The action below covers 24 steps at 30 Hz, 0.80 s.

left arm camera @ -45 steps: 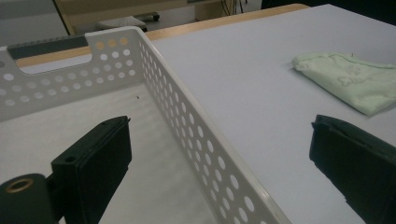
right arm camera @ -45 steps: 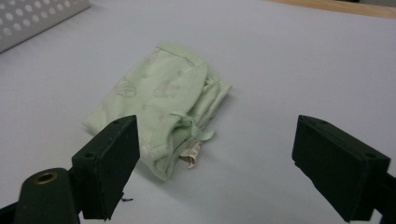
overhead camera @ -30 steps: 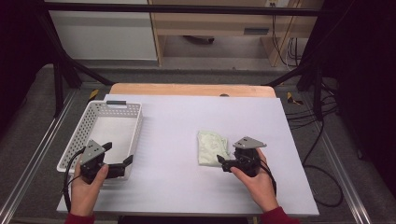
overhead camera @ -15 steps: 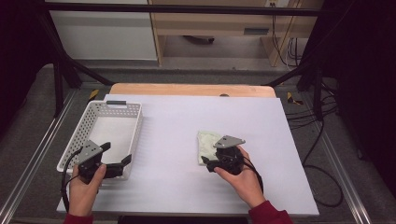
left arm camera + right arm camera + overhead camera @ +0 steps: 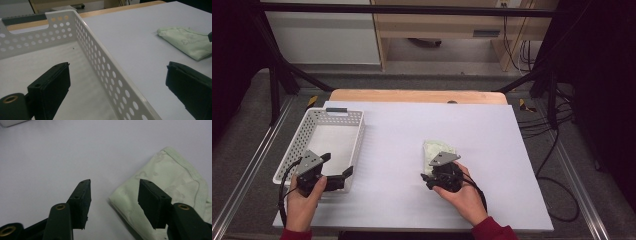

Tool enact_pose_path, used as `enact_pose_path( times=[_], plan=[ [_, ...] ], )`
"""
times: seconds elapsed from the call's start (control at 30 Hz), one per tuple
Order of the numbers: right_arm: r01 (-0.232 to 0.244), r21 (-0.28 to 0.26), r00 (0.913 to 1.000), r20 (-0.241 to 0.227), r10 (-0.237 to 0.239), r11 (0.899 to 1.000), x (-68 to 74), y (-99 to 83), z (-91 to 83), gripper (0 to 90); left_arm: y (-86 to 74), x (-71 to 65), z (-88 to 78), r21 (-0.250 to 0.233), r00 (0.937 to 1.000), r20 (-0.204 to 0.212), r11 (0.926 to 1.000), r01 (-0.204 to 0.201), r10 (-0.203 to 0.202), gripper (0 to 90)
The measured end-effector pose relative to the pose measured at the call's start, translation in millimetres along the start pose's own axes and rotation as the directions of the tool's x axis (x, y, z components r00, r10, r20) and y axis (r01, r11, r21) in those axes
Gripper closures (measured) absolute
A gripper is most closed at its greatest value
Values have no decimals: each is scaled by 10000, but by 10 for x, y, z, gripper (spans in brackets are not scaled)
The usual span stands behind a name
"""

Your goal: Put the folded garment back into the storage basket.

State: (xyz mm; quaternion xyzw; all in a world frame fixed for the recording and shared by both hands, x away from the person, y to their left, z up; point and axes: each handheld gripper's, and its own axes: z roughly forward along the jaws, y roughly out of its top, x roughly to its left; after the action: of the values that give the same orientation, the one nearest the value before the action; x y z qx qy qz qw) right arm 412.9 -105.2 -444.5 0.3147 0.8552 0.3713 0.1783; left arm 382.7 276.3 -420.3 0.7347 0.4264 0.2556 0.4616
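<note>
The right tool (image 5: 113, 195) hangs with jaws apart over the near corner of the folded green cloth (image 5: 175, 185) lying mid-desk. The left tool (image 5: 326, 175), also spread, straddles the basket (image 5: 100, 62) wall, well apart from it.

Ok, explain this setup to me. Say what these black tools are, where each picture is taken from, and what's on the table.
A person holds a hand-operated two-jaw gripper in each hand. One picture looks down from above; the other two come from cameras riding on each gripper, looking along its black jaws. On the white table lie a white perforated basket and a folded pale green cloth. The left gripper is open, its jaws astride the basket's near wall. The right gripper is open at the cloth's corner, one jaw over it. Nothing is held.
</note>
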Motion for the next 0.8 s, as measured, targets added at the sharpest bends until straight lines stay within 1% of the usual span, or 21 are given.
enact_pose_path(
  times=[0.07,0.1,0.23,0.5,0.7,0.8],
  plan=[
    [58,42,10000,-10,-58,10000,2,-7,10,485,0,-2,3,22,10000,-4,10000,-27,27,58],
    [54,35,10000,-33,-54,10000,-3,-18,18,515,0,-3,4,25,10000,-1,10000,-36,36,58],
    [97,130,9999,38,-98,9999,-12,-42,34,555,1,-7,4,25,10000,-11,10000,-50,50,58],
    [71,181,9999,-81,-70,9998,16,-96,86,581,5,-9,-3,-4,10000,-56,10000,-43,43,57],
    [148,252,9998,-138,-145,9996,39,-110,120,586,2,-5,0,21,9999,-104,10000,-75,75,58],
    [173,328,9998,-34,-172,9993,39,-113,151,587,3,-9,-1,6,9999,-103,10000,-64,65,57]
  ],
)
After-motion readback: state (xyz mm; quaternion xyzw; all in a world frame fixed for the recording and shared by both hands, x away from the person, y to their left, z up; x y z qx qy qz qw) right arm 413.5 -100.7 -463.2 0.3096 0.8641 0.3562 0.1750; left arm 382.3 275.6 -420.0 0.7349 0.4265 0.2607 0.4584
